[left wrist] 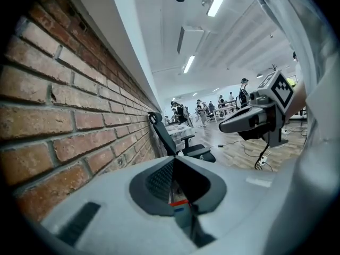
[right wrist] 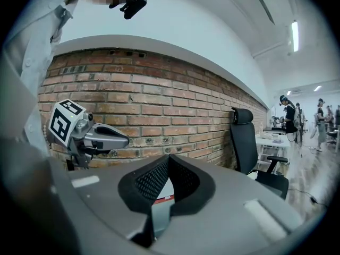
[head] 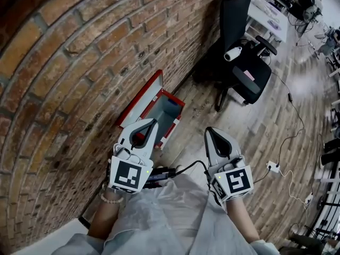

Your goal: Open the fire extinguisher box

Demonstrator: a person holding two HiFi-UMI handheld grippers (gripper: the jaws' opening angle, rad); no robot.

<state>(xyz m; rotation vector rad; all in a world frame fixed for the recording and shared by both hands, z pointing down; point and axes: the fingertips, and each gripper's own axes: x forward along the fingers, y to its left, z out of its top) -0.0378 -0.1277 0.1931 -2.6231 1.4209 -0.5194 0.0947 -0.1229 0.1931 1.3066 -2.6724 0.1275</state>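
Note:
The red fire extinguisher box (head: 172, 122) stands on the floor against the brick wall (head: 74, 62). Its lid (head: 139, 101) is swung up against the bricks, and the pale inside shows. My left gripper (head: 154, 121) hovers above the box's near end, jaws shut with nothing between them. My right gripper (head: 209, 129) hangs to the right of the box over the wooden floor, also shut and empty. In the left gripper view the left gripper (left wrist: 174, 159) points along the wall, with the right gripper (left wrist: 222, 126) beside it. A red strip of the box (right wrist: 163, 198) shows below the right gripper (right wrist: 169, 156).
A black office chair (head: 241, 62) stands by the wall beyond the box. A white power strip (head: 273, 167) and cables lie on the floor at right. Desks (head: 271, 12) and people stand far off. The person's lap fills the bottom of the head view.

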